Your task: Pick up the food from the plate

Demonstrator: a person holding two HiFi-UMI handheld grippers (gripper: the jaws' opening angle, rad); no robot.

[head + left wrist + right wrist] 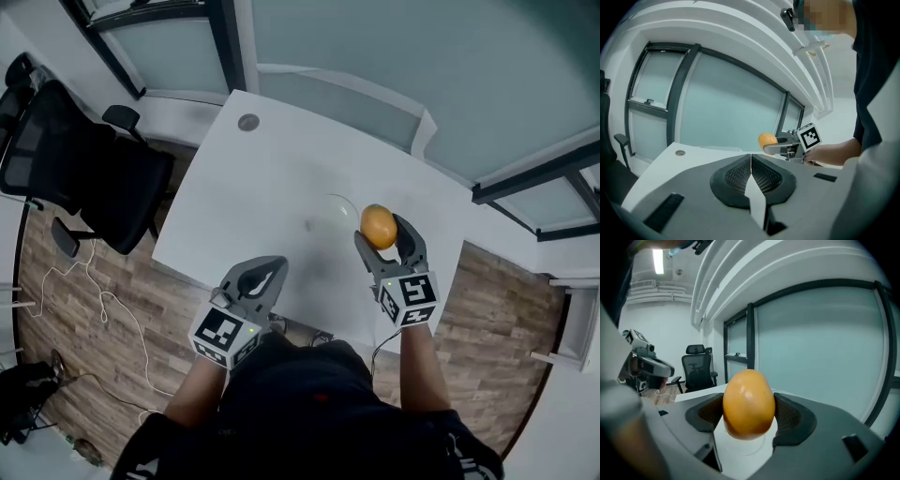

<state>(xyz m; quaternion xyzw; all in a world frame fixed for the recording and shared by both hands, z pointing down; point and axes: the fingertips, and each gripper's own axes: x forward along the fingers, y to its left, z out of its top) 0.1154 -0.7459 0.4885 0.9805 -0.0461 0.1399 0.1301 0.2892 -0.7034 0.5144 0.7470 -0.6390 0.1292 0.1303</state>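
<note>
An orange, egg-shaped piece of food [378, 226] sits between the jaws of my right gripper [386, 242], which is shut on it and holds it above the white table [262, 187]. In the right gripper view the orange food [748, 403] fills the gap between the dark pads [792, 420]. A clear plate [330, 217] lies on the table just left of the food, faint against the white top. My left gripper [262, 278] hangs at the table's near edge, jaws shut on nothing. From the left gripper view the orange food [767, 139] shows far off in the right gripper [780, 146].
A black office chair [80, 169] stands left of the table. A round cable grommet [248, 122] marks the table's far left corner. Glass partitions with dark frames [225, 42] run behind the table. A white cable [112, 309] trails over the wood floor at left.
</note>
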